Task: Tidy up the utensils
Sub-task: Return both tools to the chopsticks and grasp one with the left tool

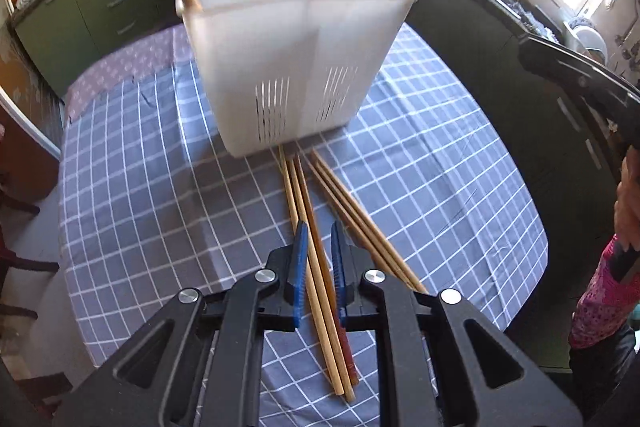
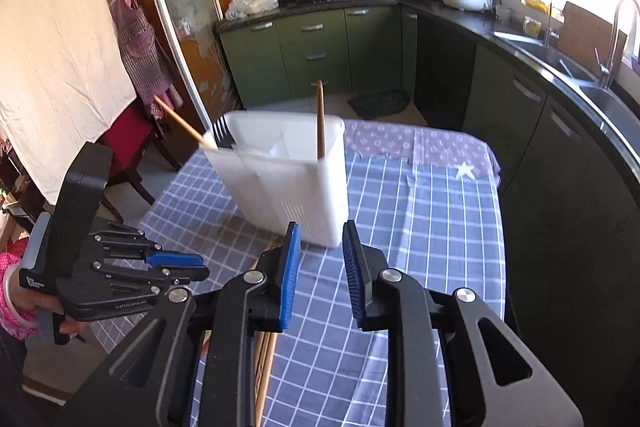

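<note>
Checked tabletop (image 1: 160, 187) carried a white utensil holder (image 1: 288, 67) with two chopsticks (image 2: 320, 119) inside, loose chopsticks (image 1: 316, 267) lay before it, left gripper (image 1: 319, 239) jaws partly open astride them without gripping, right gripper (image 2: 319, 255) jaws parted, empty

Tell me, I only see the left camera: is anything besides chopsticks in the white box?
Observer: Yes. A black fork stands in the white box, in the corner beside the leaning chopstick.
Child: Is the other gripper holding something?
Observer: No. The right gripper is open, with nothing between its fingers.
</note>
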Demonstrator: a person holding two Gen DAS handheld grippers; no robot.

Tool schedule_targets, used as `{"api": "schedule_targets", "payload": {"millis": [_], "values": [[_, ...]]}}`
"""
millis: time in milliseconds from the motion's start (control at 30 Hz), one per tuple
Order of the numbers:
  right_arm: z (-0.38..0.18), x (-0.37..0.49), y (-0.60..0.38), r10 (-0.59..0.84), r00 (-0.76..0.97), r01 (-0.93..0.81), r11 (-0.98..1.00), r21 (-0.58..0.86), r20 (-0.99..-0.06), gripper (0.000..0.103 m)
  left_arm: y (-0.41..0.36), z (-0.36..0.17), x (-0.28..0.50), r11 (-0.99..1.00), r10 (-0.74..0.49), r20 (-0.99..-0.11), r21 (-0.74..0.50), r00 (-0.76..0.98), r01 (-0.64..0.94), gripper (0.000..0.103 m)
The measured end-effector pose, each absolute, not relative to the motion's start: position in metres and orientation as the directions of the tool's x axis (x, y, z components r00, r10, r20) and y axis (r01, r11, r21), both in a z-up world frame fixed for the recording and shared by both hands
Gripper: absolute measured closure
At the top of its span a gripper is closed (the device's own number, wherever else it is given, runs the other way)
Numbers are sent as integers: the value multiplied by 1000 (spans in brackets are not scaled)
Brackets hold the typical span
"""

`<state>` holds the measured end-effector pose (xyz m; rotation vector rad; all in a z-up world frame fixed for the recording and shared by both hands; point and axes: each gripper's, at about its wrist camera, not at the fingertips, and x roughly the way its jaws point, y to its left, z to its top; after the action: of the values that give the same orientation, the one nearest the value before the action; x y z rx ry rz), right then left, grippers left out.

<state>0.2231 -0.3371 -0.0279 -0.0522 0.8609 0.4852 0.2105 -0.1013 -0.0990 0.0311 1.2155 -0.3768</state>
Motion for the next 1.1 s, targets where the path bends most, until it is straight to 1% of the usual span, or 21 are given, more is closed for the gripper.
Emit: {"api": "schedule_targets", "payload": {"millis": [167,333,567,667,800,900,933,1033,1100], "values": [[-87,224,-349,394,461,-395,893,213,-795,81,-105,-131,220,943,-256,-939,-191,229,271,93],[-116,226,-350,395,411,-381,893,239,-822,81,-109,-151,227,947,-245,-950,-192,195,257,94],[-118,229,-352,402,408,-379,891,248,-820,81,-115,-163,231,954,-217,-959,-169,181,246,95],[-114,230,-349,406,409,-381,890,251,-817,77,-117,-166,237,958,-200,-962,-152,187,243,95],[-114,228,-344,404,402,-388,888,247,-822,77,-120,-170,240,958,-192,-965,-145,177,249,95],[-116,228,-340,401,393,-396,886,241,-827,77,-127,-171,239,957,-167,-967,-112,193,268,95],[-117,229,-338,400,390,-399,885,239,-830,77,-127,-171,239,957,-167,-967,-112,194,269,95],[-120,228,-331,391,376,-413,882,226,-840,72,-123,-172,241,956,-189,-965,-139,183,257,95],[-125,227,-325,387,359,-425,878,220,-849,72,-116,-173,239,960,-189,-964,-141,187,242,97]]}}
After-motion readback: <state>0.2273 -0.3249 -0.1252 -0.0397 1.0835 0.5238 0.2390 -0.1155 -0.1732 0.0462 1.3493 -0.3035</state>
